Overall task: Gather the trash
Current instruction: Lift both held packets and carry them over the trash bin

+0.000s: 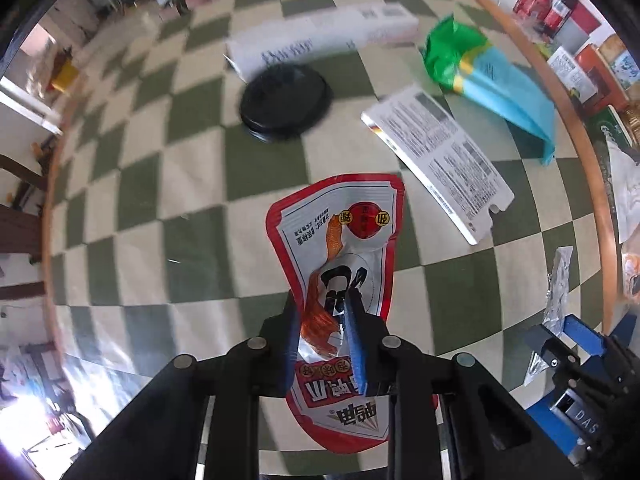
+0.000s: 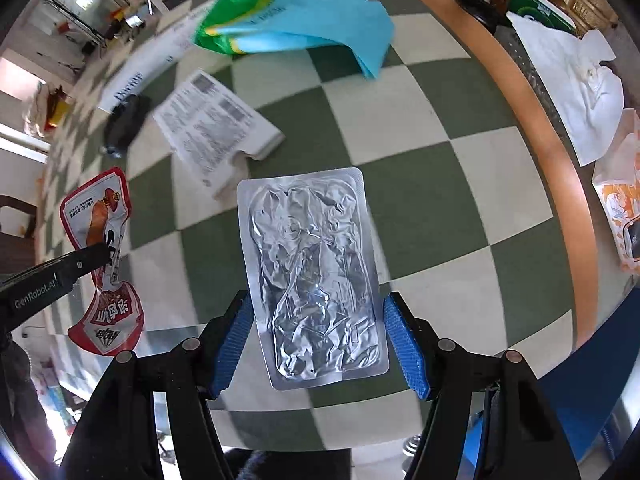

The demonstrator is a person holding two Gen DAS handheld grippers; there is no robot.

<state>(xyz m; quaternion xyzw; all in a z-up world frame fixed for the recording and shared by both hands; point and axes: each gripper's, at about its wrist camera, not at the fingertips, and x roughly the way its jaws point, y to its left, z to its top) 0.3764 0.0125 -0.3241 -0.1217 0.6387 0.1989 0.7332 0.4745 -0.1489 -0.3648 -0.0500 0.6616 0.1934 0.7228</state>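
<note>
My left gripper (image 1: 322,300) is shut on a red and white snack wrapper (image 1: 340,236) and holds it above the green and white checkered table; the wrapper also shows at the left of the right wrist view (image 2: 100,216) with the left gripper's black finger on it. My right gripper (image 2: 318,300) has its blue pads wide apart on either side of a crumpled silver foil pouch (image 2: 314,276). The pouch stays level between the pads; I cannot tell whether they touch its edges. In the left wrist view the right gripper (image 1: 560,332) shows at the lower right with the foil.
On the checkered cloth (image 2: 440,184) lie a black round lid (image 1: 286,102), a white printed card (image 1: 440,160), a long white box (image 1: 320,40) and a green and blue bag (image 1: 492,76). Boxes and cans (image 1: 560,12) stand beyond the table's wooden rim (image 2: 560,184).
</note>
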